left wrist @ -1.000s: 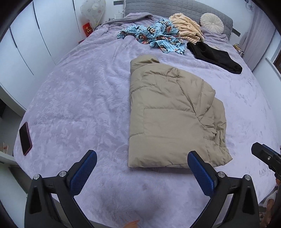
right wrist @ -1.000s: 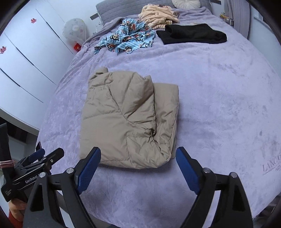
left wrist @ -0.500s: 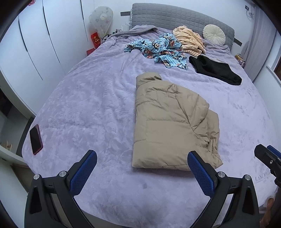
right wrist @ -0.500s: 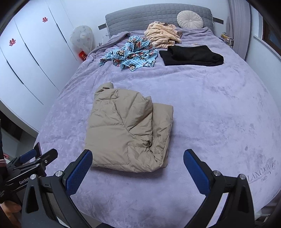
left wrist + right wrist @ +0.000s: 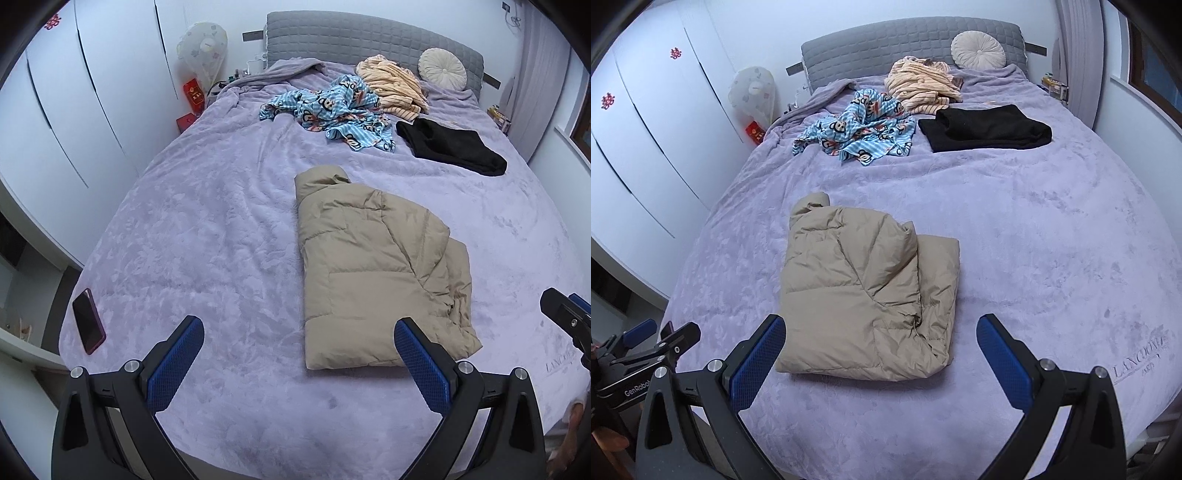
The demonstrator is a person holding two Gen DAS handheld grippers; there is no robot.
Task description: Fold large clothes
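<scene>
A tan puffer jacket [image 5: 373, 266] lies folded into a compact rectangle on the purple bed [image 5: 207, 236]; it also shows in the right wrist view [image 5: 868, 291]. My left gripper [image 5: 299, 354] is open and empty, held above the bed's near edge, short of the jacket. My right gripper [image 5: 881, 350] is open and empty, also back from the jacket's near edge. Neither touches the jacket. The right gripper's tip shows at the right edge of the left wrist view [image 5: 565, 321], and the left gripper at the left edge of the right wrist view [image 5: 646, 354].
A blue cartoon-print garment [image 5: 332, 110], a peach striped one [image 5: 391, 86] and a folded black one [image 5: 450, 146] lie near the grey headboard [image 5: 369, 40], with a round cushion [image 5: 443, 68]. A phone [image 5: 88, 320] lies at the bed's left corner. White wardrobes [image 5: 74, 110] stand left.
Both grippers have pulled back and up from the jacket, so it looks smaller and more of the room shows. The jacket has not moved. Both stay open.
</scene>
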